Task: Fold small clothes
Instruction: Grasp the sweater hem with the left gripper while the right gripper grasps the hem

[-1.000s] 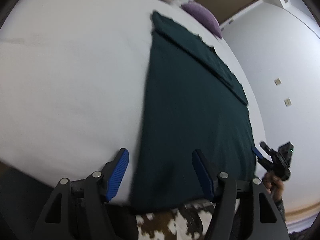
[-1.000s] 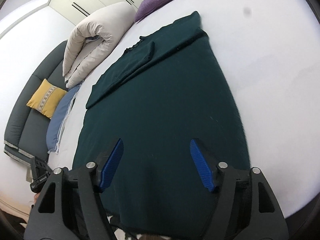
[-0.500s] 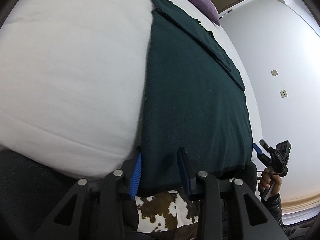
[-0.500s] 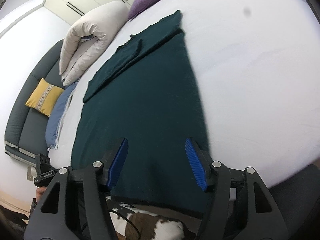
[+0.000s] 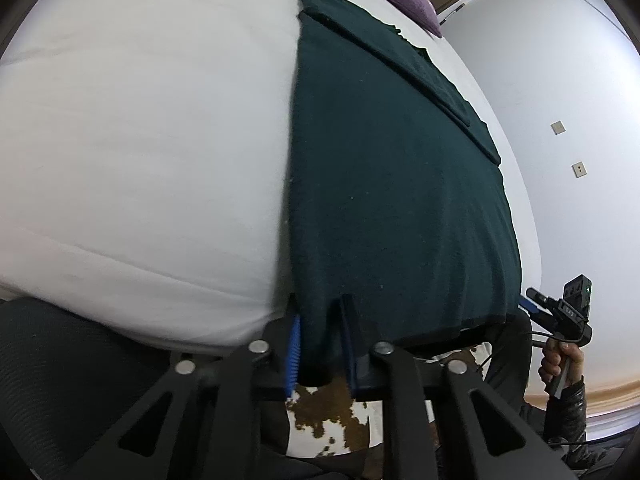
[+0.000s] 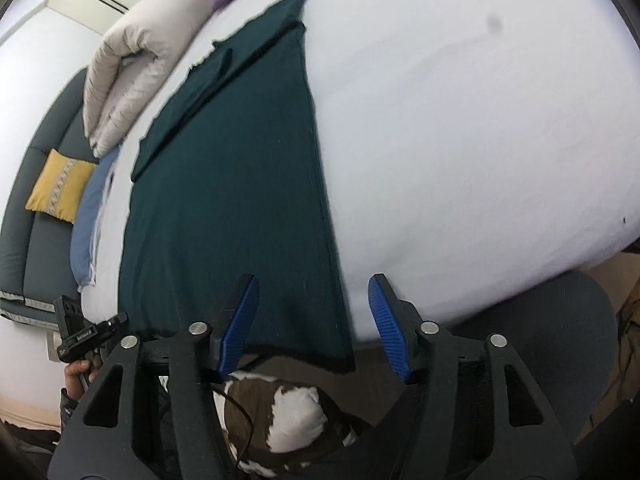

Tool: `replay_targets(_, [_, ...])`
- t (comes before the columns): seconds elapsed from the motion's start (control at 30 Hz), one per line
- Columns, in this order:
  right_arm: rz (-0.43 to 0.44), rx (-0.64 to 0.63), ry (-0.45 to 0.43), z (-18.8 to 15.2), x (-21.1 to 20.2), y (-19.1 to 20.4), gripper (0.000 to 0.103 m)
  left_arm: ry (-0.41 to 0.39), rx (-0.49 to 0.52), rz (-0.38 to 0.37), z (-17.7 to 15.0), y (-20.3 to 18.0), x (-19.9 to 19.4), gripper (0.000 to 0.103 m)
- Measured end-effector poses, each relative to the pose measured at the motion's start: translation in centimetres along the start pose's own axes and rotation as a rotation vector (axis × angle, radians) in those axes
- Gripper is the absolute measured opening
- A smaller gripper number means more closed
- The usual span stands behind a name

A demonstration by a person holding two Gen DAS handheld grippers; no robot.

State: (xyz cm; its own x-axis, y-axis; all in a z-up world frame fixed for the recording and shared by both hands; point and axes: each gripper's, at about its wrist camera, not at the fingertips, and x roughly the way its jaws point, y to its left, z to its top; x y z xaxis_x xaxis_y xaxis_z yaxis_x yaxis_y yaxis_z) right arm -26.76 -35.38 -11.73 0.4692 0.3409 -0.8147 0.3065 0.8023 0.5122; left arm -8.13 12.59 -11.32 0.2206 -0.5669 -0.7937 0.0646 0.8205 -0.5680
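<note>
On the white bed we have the dark green garment lying flat, its long axis running away from us, its hem hanging over the near edge. Our left gripper has just been closing and now pinches the hem's left corner. Our right gripper has been narrowing but remains released, its jaws either side of the right corner.

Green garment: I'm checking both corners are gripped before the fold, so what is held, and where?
Left gripper pinches the green garment at its near left hem corner; right gripper is open, straddling the other corner.
</note>
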Motion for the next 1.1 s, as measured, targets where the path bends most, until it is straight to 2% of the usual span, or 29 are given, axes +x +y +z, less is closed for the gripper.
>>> replay_targets(0.27, [-0.024,0.027,0.105,-1.4,1.4,-0.7,0.051,-0.004,0.005,-0.006,-0.3,0.7,-0.1,0.009])
replay_targets(0.47, [-0.005,0.034,0.098,-1.8,2.0,-0.8,0.049,-0.004,0.010,-0.014,-0.4,0.6,-0.1,0.007])
replay_targets(0.6, [0.005,0.035,0.101,-2.1,1.9,-1.1,0.037,-0.004,0.018,-0.009,-0.4,0.4,-0.1,0.006])
replay_targets(0.7, [0.057,0.049,0.087,-2.2,1.7,-1.4,0.012,-0.004,0.022,-0.009,-0.4,0.2,-0.2,0.006])
replay_targets(0.73, [0.068,0.049,0.078,-2.3,1.6,-1.4,0.009,-0.005,0.023,-0.010,-0.4,0.2,-0.3,0.006])
replay_targets(0.9, [0.132,0.045,0.029,-2.5,0.5,-0.9,0.006,-0.019,0.033,-0.017,-0.4,-0.1,-0.9,0.006])
replay_targets(1.1, [0.232,0.046,-0.054,-1.6,-1.9,0.3,0.006,-0.037,0.048,-0.068,-0.3,-0.8,-1.9,0.006])
